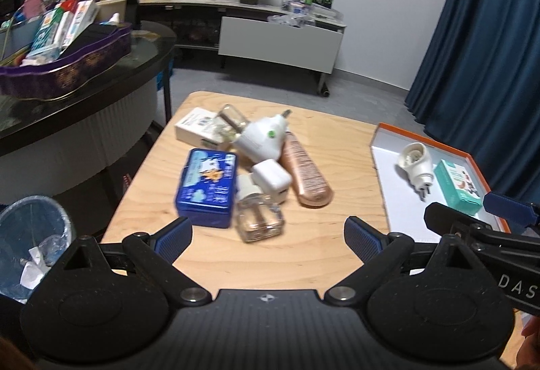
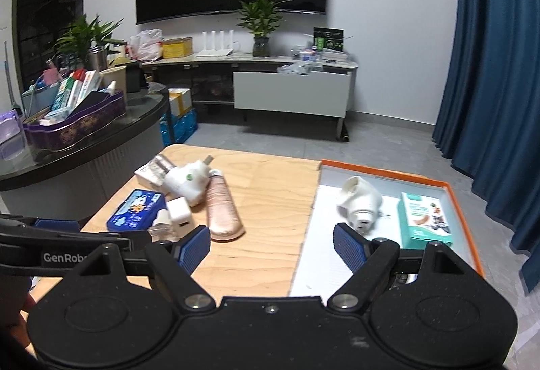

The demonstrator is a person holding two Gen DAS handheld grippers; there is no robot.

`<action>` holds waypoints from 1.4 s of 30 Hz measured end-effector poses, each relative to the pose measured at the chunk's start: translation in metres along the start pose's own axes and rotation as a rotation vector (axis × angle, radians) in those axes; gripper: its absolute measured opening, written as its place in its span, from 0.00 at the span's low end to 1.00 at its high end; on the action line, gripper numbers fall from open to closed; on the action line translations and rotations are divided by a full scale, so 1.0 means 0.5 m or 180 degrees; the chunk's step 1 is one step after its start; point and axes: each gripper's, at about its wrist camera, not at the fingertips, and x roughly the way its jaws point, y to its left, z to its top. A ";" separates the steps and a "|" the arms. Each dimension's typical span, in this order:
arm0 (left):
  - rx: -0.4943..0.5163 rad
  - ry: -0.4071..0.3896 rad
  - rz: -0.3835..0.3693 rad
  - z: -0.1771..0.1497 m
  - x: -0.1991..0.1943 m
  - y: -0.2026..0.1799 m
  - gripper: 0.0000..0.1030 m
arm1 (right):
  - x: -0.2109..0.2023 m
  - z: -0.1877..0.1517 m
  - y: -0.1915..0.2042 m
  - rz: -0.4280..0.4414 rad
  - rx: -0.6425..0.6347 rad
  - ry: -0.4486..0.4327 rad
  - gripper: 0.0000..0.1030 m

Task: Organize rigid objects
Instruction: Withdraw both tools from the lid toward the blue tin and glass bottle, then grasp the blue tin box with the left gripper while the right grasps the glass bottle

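Kid: Both grippers look wide open w/ nothing in them. Left gripper (image 1: 268, 233) hangs over the pile, right gripper (image 2: 271, 243) by the orange tray (image 2: 467, 235).

Helper: OK, biggest first. Wood table (image 1: 276, 255), then tray w/ a white plug (image 2: 359, 204) & a teal box (image 2: 423, 219) inside.

Kid: And the pile?

Helper: Blue tin (image 1: 206, 187) looks hard, prob. slippy; grab its long sides. Pink tube (image 1: 307, 176) is round, may roll. Glass bottle (image 1: 258, 213) could break, so pinch it gently at the flat sides. White charger (image 1: 271, 179) seems light.

Kid: Room?

Helper: TV, plants, blue curtain.
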 end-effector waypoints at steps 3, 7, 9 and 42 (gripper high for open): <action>-0.0039 0.0001 0.0035 -0.003 0.001 0.017 0.96 | 0.009 -0.002 0.019 0.0043 -0.0042 0.0016 0.92; -0.0098 0.0010 0.0052 -0.006 0.007 0.039 0.96 | 0.024 -0.006 0.037 0.0100 -0.0077 0.0057 0.92; -0.0126 0.0002 0.0091 -0.008 0.012 0.051 0.97 | 0.030 -0.010 0.044 0.0133 -0.0093 0.0078 0.92; 0.0176 0.0102 0.0200 0.047 0.210 0.107 0.60 | 0.142 -0.033 0.074 0.0707 -0.0138 0.0385 0.92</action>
